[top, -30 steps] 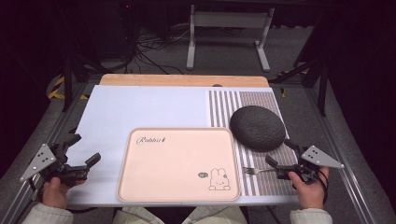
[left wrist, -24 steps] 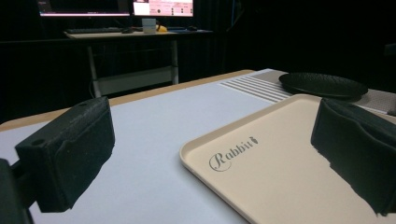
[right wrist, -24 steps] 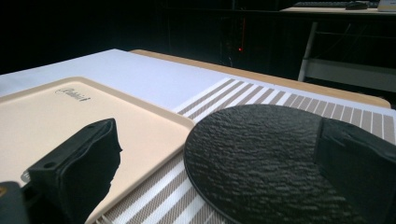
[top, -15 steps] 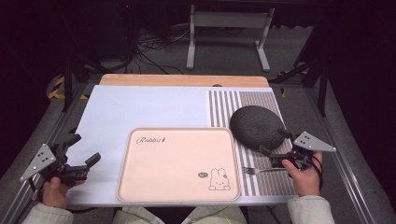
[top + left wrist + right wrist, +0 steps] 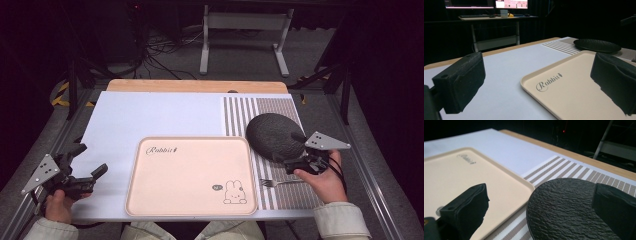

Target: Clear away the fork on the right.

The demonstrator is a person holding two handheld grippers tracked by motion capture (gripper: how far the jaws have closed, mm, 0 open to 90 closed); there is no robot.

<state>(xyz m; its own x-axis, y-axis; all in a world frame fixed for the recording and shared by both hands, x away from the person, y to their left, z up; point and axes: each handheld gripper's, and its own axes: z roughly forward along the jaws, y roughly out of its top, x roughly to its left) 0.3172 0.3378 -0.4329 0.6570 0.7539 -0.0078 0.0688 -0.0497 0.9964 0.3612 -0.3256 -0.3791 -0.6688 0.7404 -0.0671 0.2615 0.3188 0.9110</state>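
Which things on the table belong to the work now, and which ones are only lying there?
Part of the work:
- black plate, with the open right gripper at its near edge

Only lying there for now:
- beige tray
- fork
- striped mat
- left gripper, open, apart from everything

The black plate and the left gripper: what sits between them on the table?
The cream tray lies between the black plate and the left gripper, seen in the high view.
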